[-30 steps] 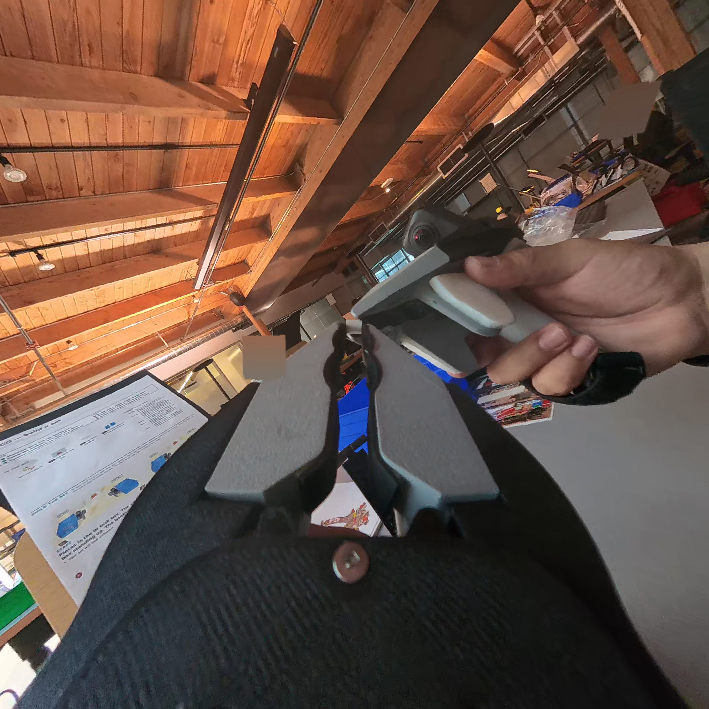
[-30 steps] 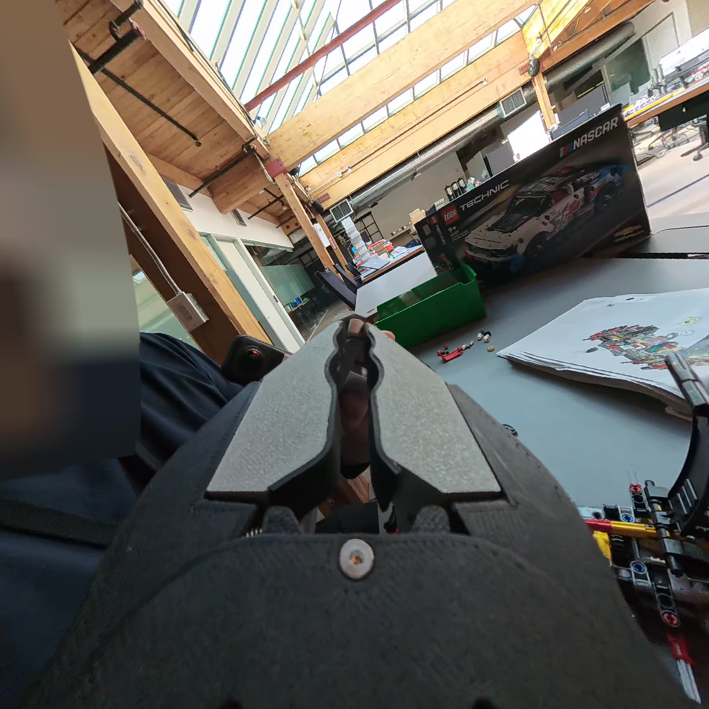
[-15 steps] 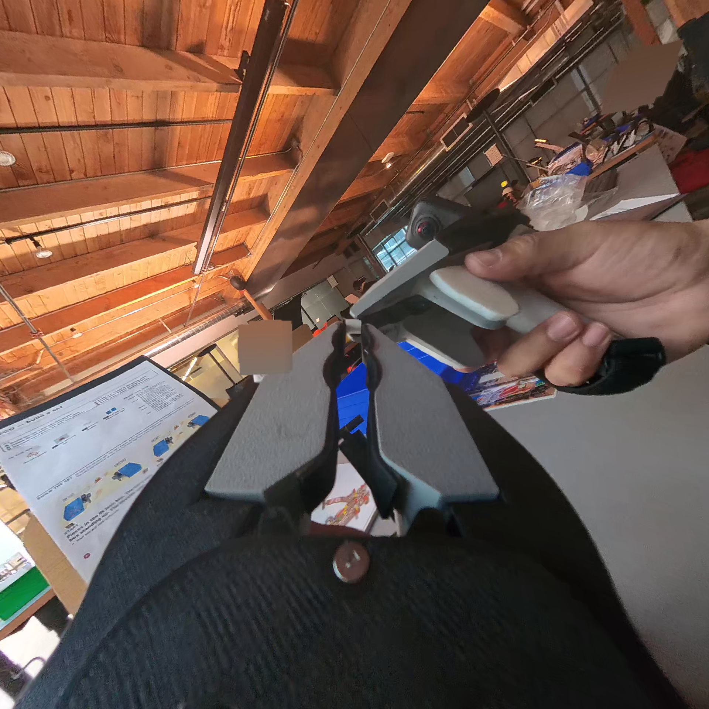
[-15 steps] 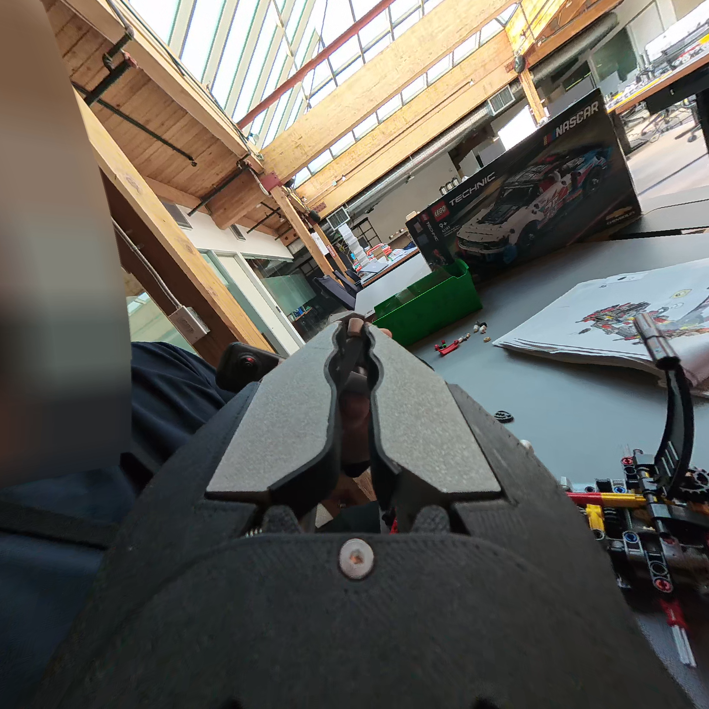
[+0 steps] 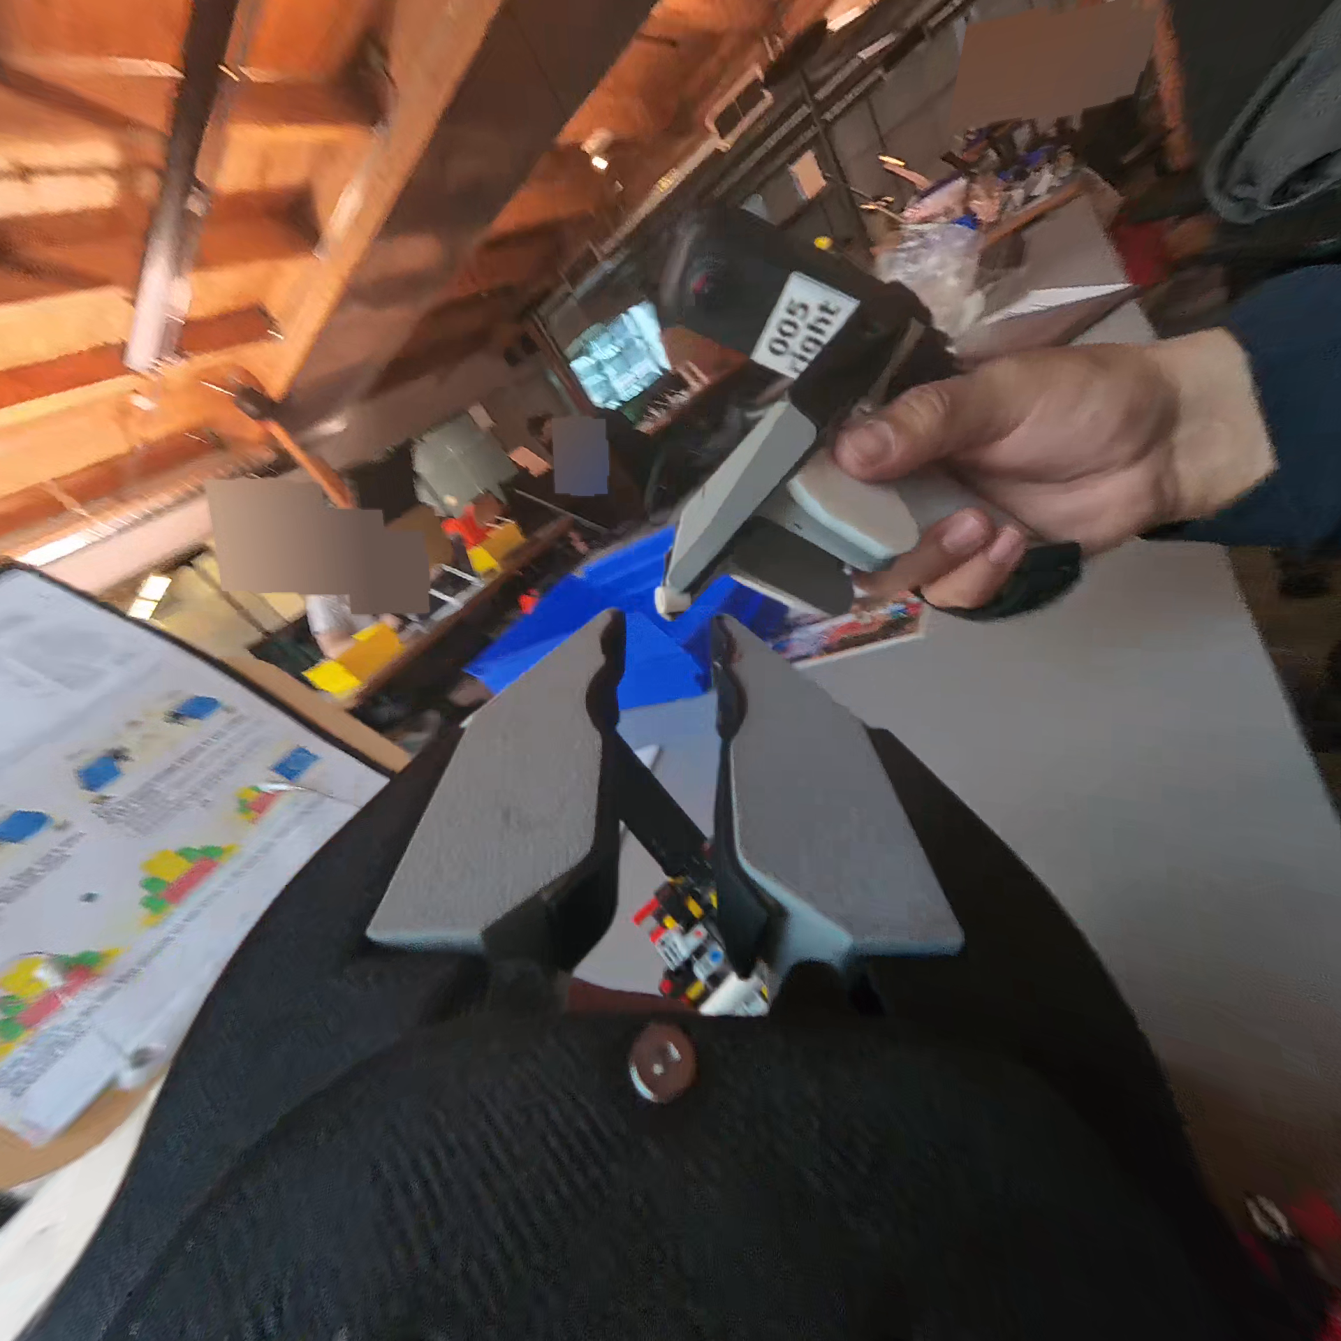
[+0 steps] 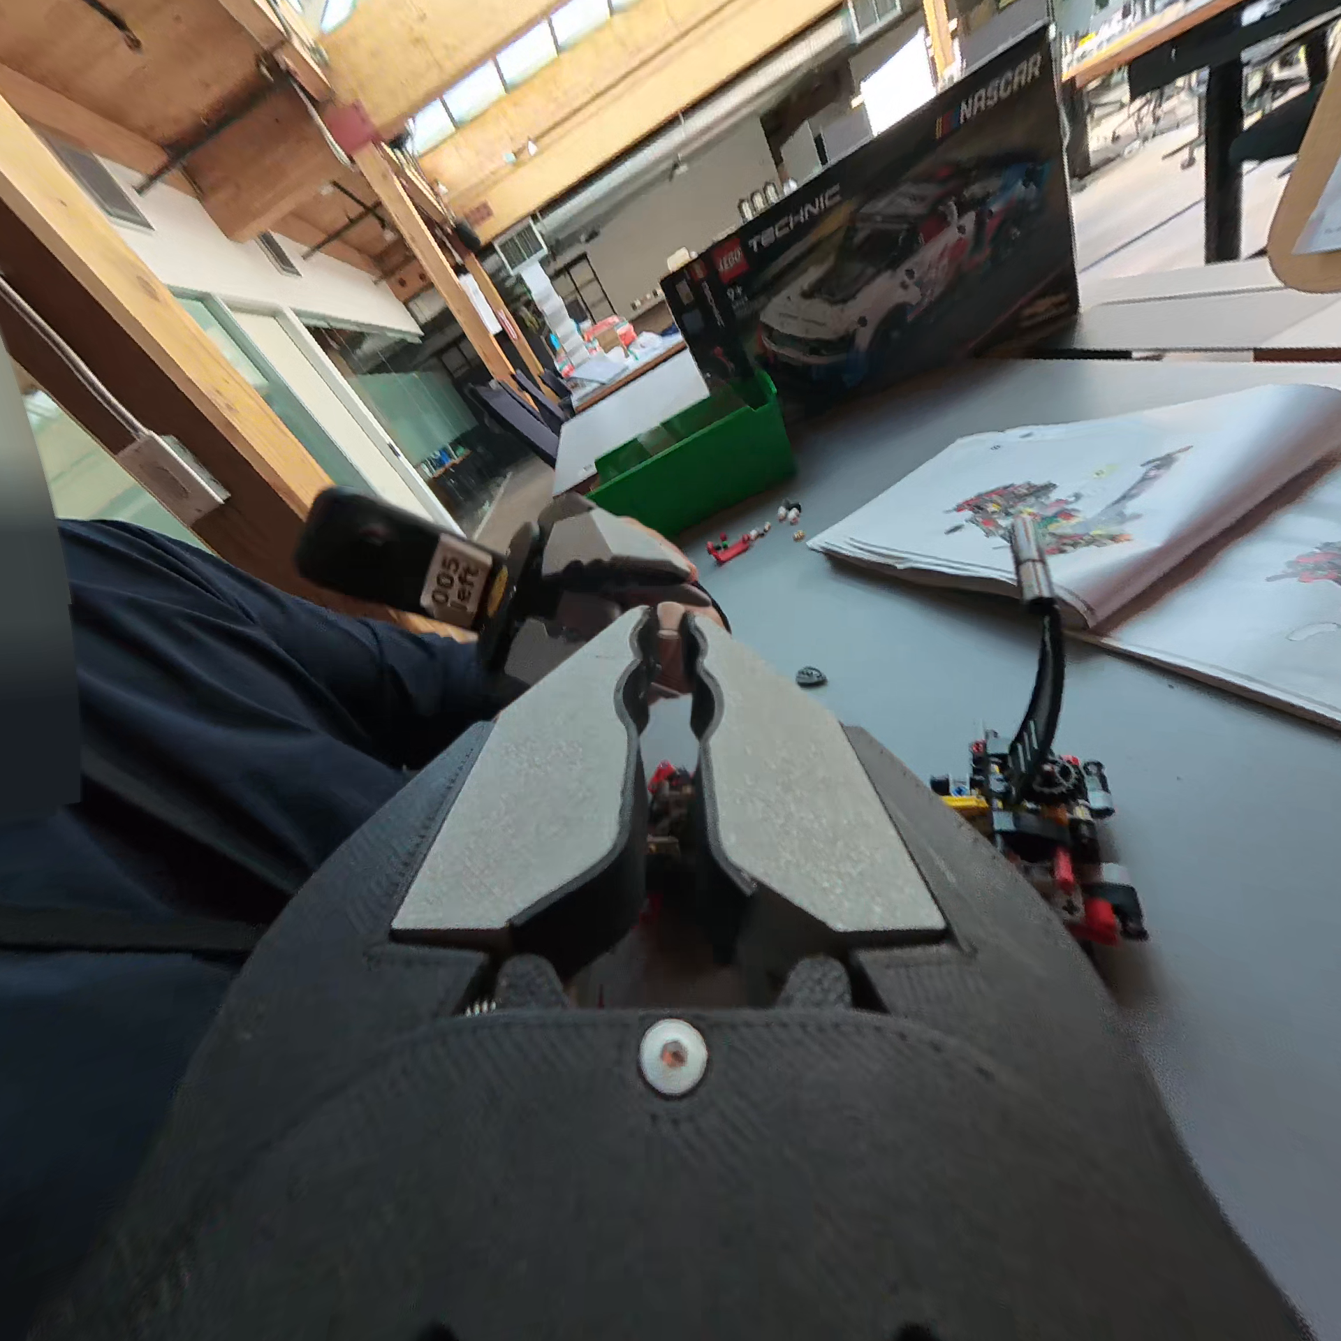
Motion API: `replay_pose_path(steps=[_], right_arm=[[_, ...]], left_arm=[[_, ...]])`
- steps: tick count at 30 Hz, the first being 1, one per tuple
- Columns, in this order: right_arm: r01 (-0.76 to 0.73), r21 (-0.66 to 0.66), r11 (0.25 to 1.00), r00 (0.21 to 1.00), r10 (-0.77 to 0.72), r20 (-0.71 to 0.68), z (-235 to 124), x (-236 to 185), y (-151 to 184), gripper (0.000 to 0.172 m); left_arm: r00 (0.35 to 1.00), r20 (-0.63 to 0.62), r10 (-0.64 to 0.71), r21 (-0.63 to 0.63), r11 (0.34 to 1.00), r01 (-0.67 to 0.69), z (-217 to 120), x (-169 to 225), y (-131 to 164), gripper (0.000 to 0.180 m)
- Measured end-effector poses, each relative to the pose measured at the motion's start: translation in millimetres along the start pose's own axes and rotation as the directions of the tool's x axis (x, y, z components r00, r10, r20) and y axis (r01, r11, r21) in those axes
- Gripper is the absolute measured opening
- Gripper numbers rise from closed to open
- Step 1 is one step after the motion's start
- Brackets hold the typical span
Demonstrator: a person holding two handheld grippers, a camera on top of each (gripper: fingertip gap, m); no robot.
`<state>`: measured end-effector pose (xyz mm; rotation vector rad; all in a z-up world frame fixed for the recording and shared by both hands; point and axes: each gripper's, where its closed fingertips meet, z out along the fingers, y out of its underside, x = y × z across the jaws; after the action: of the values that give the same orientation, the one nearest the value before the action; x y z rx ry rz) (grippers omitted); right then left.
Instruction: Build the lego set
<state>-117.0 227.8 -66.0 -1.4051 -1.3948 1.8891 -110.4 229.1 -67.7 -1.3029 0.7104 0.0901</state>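
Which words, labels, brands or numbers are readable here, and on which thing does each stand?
I do not copy writing; its bearers:
Dark car-picture box: large print, readable.
Sticker on camera of left tool: readable.
Sticker on body of right tool: readable.
Open booklet: too small.
Instruction sheet: blurred.

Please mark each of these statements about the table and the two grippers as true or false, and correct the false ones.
1. The left gripper has its fingers apart, with nothing between the tips. True.
2. The green bin lies on the open booklet. False: it stands on the table, before the big box, apart from the booklet.
3. A brick model with a curved black arm stands on the table, right of the right gripper. True.
4. The hand holds the blue bin. False: it grips the right gripper's handle.
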Motion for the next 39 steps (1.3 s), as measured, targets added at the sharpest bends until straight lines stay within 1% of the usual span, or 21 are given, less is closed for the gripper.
replay_pose_path(steps=[2, 3, 6, 8, 11, 12, 15, 18, 21, 27, 31, 36, 39], right_arm=[[-0.017, -0.081, 0.997, 1.0, 0.016, -0.012, -4, 7, 10, 0.004], [-0.028, -0.126, 0.992, 1.0, 0.027, -0.004, -5, 7, 17, 0.004], [-0.055, -0.226, 0.973, 0.998, 0.062, 0.025, -5, 6, 32, 0.004], [-0.092, -0.249, 0.964, 0.993, 0.107, 0.048, -3, 4, 37, 0.004], [-0.159, -0.247, 0.956, 0.978, 0.188, 0.096, -2, 1, 40, 0.004], [-0.178, -0.252, 0.951, 0.971, 0.211, 0.111, -1, 0, 42, 0.003], [-0.204, -0.262, 0.943, 0.964, 0.24, 0.112, 0, 2, 47, 0.003], [-0.228, -0.26, 0.938, 0.957, 0.266, 0.118, 0, 3, 48, 0.003], [-0.25, -0.249, 0.936, 0.951, 0.286, 0.119, 1, 5, 49, 0.004], [-0.287, -0.168, 0.943, 0.943, 0.309, 0.122, 0, 9, 42, 0.004], [-0.273, -0.135, 0.952, 0.952, 0.288, 0.106, -1, 11, 41, 0.004], [-0.245, -0.122, 0.962, 0.964, 0.255, 0.081, -2, 13, 41, 0.004], [-0.222, -0.111, 0.969, 0.971, 0.23, 0.062, -2, 13, 40, 0.004]], left_arm=[[0.985, -0.161, -0.064, -0.046, 0.997, 0.057, -4, 10, 9, 0.019], [0.975, -0.207, -0.077, -0.079, 0.995, 0.062, -5, 11, 15, 0.02], [0.952, -0.304, -0.039, -0.123, 0.992, 0.001, -6, 14, 22, 0.021], [0.923, -0.385, -0.01, -0.114, 0.993, -0.037, -8, 24, 20, 0.019], [0.896, -0.443, 0.036, -0.13, 0.986, -0.104, -8, 31, 24, 0.018], [0.897, -0.44, 0.051, -0.137, 0.983, -0.124, -7, 31, 26, 0.018], [0.881, -0.469, 0.07, -0.126, 0.981, -0.145, -7, 38, 27, 0.013], [0.881, -0.463, 0.093, -0.123, 0.978, -0.168, -5, 38, 31, 0.007], [0.882, -0.464, 0.088, -0.12, 0.98, -0.161, -5, 37, 32, 0.006], [0.929, -0.36, 0.085, -0.1, 0.987, -0.129, -1, 31, 32, 0.005], [0.954, -0.297, 0.048, -0.101, 0.992, -0.081, 2, 30, 34, 0.005], [0.968, -0.251, -0.011, -0.111, 0.994, -0.018, 3, 30, 35, 0.004], [0.97, -0.226, -0.09, -0.11, 0.992, 0.067, 4, 29, 34, 0.005]])
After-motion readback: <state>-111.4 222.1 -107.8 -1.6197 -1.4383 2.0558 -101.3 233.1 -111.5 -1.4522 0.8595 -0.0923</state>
